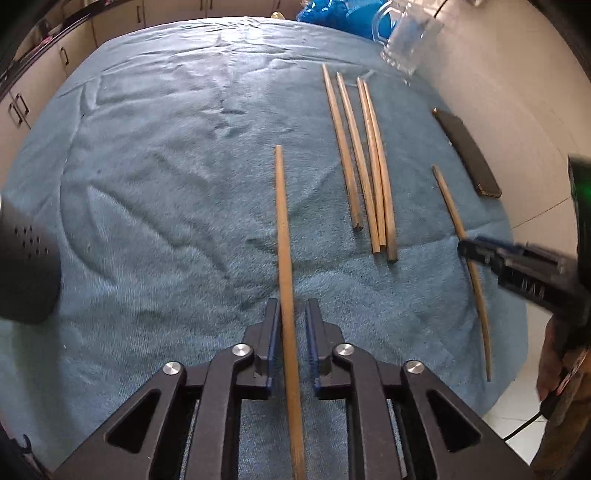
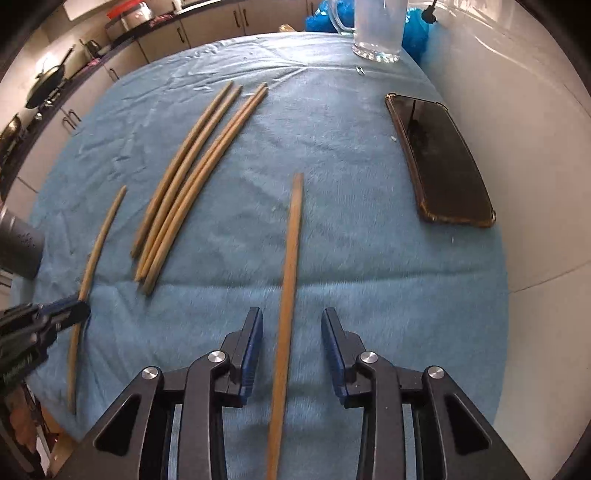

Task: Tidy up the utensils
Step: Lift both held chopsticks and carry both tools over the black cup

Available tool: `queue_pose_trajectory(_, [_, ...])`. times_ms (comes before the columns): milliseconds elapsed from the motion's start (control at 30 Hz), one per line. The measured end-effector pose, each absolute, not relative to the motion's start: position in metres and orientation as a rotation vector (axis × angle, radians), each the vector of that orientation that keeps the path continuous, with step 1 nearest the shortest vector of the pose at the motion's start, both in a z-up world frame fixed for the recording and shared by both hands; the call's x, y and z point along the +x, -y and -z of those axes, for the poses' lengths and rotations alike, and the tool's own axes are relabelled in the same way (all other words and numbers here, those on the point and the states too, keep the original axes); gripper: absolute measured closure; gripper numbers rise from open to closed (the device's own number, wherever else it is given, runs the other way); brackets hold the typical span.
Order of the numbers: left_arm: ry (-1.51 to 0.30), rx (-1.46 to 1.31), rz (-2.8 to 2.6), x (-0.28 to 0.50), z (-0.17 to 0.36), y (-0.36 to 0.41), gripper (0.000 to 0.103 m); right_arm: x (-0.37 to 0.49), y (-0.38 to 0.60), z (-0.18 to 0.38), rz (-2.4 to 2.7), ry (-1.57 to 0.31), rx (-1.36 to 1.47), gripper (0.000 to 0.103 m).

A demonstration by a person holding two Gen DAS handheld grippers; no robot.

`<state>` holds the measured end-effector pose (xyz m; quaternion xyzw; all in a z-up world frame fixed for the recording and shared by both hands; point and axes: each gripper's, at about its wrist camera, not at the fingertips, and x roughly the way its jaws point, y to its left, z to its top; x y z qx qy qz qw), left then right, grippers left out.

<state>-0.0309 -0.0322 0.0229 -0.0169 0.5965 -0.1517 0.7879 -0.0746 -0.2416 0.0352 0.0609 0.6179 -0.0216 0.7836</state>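
Wooden chopsticks lie on a blue towel (image 1: 166, 184). My left gripper (image 1: 292, 302) points down over one lone chopstick (image 1: 282, 221). The stick runs between its fingers, close to the left pad with a small gap on the right, so the gripper is open. My right gripper (image 2: 291, 312) straddles another lone chopstick (image 2: 293, 229), open with room on both sides. Several chopsticks (image 1: 365, 166) lie side by side between the two (image 2: 192, 177). Each view shows the other gripper over its stick: the right gripper (image 1: 476, 251) and the left gripper (image 2: 74, 308).
A dark phone (image 2: 439, 162) lies near the towel's right edge (image 1: 469, 155). A glass mug (image 2: 376, 29) stands at the far edge before a blue bag (image 1: 332, 14). A dark rounded object (image 1: 26, 258) sits at the left. A hand (image 1: 554, 362) shows at right, above white floor.
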Motion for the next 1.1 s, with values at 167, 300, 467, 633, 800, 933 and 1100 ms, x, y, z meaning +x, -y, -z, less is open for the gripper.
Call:
queue_pose_trajectory(167, [-1.326, -0.031, 0.312, -0.015, -0.023, 0.036, 0.086, -0.058, 0.248, -0.032, 0.075, -1.378, 0.138, 0.069])
queue_pose_trajectory(300, [-1.336, -0.045, 0.298, -0.005, -0.022, 0.034, 0.086, -0.052, 0.254, -0.029, 0.086, -1.394, 0.181, 0.069])
queue_pose_trajectory(467, [-1.301, 0.012, 0.277, 0.01, -0.022, 0.044, 0.086, -0.046, 0.258, -0.028, 0.08, -1.403, 0.227, 0.067])
queue_pose_trajectory(633, [-1.266, 0.093, 0.273, 0.015, -0.021, 0.057, 0.086, -0.031, 0.261, -0.026, 0.086, -1.416, 0.253, 0.067])
queue_pose_trajectory(800, [-1.279, 0.053, 0.33, 0.021, -0.02, 0.059, 0.069, -0.014, 0.255, -0.023, 0.119, -1.451, 0.21, 0.067])
queue_pose_trajectory(933, [-1.259, 0.005, 0.357, 0.019, -0.019, 0.053, 0.075, -0.004, 0.246, -0.021, 0.133, -1.462, 0.167, 0.067])
queue_pose_trajectory(1100, [-1.201, -0.009, 0.34, 0.006, -0.02, 0.042, 0.097, -0.009, 0.225, -0.022, 0.089, -1.391, 0.101, 0.095])
